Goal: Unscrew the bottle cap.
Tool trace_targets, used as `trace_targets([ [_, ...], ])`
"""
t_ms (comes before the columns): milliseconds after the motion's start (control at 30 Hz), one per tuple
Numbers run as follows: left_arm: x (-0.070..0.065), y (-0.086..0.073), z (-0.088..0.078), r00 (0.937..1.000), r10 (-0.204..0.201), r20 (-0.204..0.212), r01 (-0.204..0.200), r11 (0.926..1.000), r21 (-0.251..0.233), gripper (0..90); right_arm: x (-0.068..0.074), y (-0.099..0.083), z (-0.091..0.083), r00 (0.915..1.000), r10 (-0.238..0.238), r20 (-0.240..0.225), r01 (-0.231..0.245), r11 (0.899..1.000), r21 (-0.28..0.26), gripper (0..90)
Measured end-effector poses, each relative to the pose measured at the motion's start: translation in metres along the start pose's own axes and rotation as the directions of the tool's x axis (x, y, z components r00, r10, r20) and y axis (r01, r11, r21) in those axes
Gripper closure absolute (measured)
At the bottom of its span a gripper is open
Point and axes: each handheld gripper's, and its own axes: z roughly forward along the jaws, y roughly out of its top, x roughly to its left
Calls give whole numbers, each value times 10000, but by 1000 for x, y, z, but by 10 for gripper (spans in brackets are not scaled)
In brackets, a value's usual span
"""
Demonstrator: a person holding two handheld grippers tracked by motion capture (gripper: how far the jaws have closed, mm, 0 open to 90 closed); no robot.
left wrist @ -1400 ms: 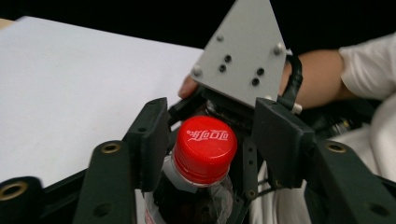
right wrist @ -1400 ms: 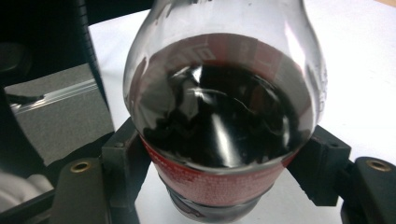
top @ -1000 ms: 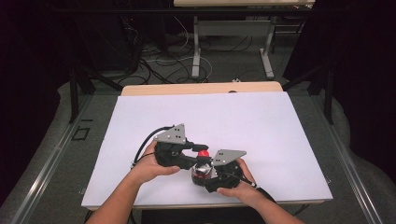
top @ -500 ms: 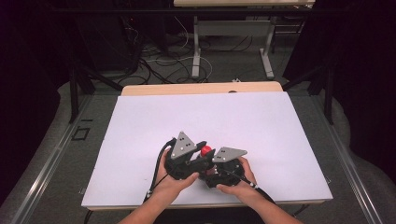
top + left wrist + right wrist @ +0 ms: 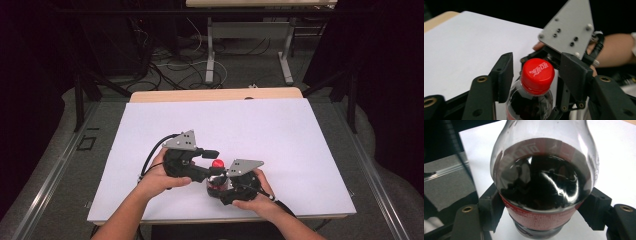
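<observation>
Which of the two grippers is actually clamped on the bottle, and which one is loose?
The right gripper clamps the bottle body; the left gripper straddles the red cap with gaps, its jaws just opening.

Glossy clear plastic bottle [image 5: 544, 182], red cap [image 5: 537, 75]

Bottle [image 5: 534, 100] btm cut off by frame edge; cap out of frame in right gripper view.

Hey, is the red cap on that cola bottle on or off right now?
On. The red cap sits on the neck of the bottle, between the left gripper's jaws, which have just been opening.
</observation>
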Motion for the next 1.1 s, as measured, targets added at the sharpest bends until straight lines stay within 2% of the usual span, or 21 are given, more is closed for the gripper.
trace_targets([
  [100,0,-2,1,9998,204,-24,-204,9998,-52,603,2,0,1,9998,-111,-158,112,9999,9,290],
  [167,-2,-2,1,9992,374,-157,-373,9993,36,607,2,-1,1,9999,-115,-99,115,9999,16,289],
  [267,-7,-1,3,9969,369,-699,-365,9993,63,609,2,-1,2,10000,-61,-17,61,10000,-3,290],
  [333,-12,-1,4,9920,94,-1261,-102,9999,-63,611,2,-1,2,9999,100,91,-100,10000,7,290],
  [400,-19,-2,7,9781,-123,-2077,65,9996,-286,612,0,0,0,9995,162,285,-163,9999,28,290],
  [433,-23,-2,9,9654,-287,-2592,187,9990,-408,612,-1,0,1,9992,211,347,-210,9998,-54,290],
  [467,-29,-3,12,9521,-544,-3009,379,9975,-603,612,-1,0,0,9970,357,692,-351,9993,-96,290],
  [500,-34,-4,16,9337,-781,-3495,540,9955,-784,612,-2,0,0,9966,301,763,-300,9995,-31,290],
  [533,-39,-4,19,9185,-957,-3837,677,9940,-859,612,-2,0,0,9966,301,763,-300,9995,-31,290],
  [567,-44,-4,23,8962,-1218,-4266,879,9913,-983,612,-1,-1,1,9960,366,820,-368,9993,14,290],
  [600,-48,-4,26,8794,-1424,-4543,1051,9887,-1065,612,-1,-1,2,9946,431,939,-431,9991,-16,290],
  [633,-51,-4,28,8615,-1431,-4872,1070,9891,-1013,611,-1,-2,2,9947,435,933,-445,9990,90,290],
  [667,-54,-4,31,8504,-1481,-5048,1101,9884,-1045,611,-1,-2,2,9949,446,902,-470,9986,236,290],
  [733,-57,-3,34,8355,-1556,-5269,1199,9876,-1015,611,0,-3,4,9939,519,975,-538,9984,161,290],
  [767,-57,-2,34,8389,-1604,-5202,1246,9868,-1033,608,-1,-3,4,9946,543,884,-560,9983,173,289],
  [800,-55,-2,33,8444,-1426,-5164,1096,9895,-941,608,-1,-3,4,9946,543,884,-560,9983,173,289],
  [867,-51,-2,30,8501,-1716,-4978,1323,9847,-1136,571,-2,-2,2,9948,596,821,-617,9978,232,289],
  [933,-45,0,24,8738,-1808,-4514,1475,9831,-1082,462,-5,-2,1,9959,570,698,-581,9982,147,289],
  [1033,-39,5,12,9040,-1727,-3911,1488,9847,-908,428,-5,-2,1,9960,648,620,-653,9978,65,289],
  [1067,-32,8,4,9388,-1383,-3155,1237,9901,-659,413,-5,-2,1,9965,566,617,-566,9984,-24,289],
  [1100,-32,8,4,9388,-1383,-3155,1237,9901,-659,413,-4,-2,1,9968,581,553,-580,9983,-37,289],
])
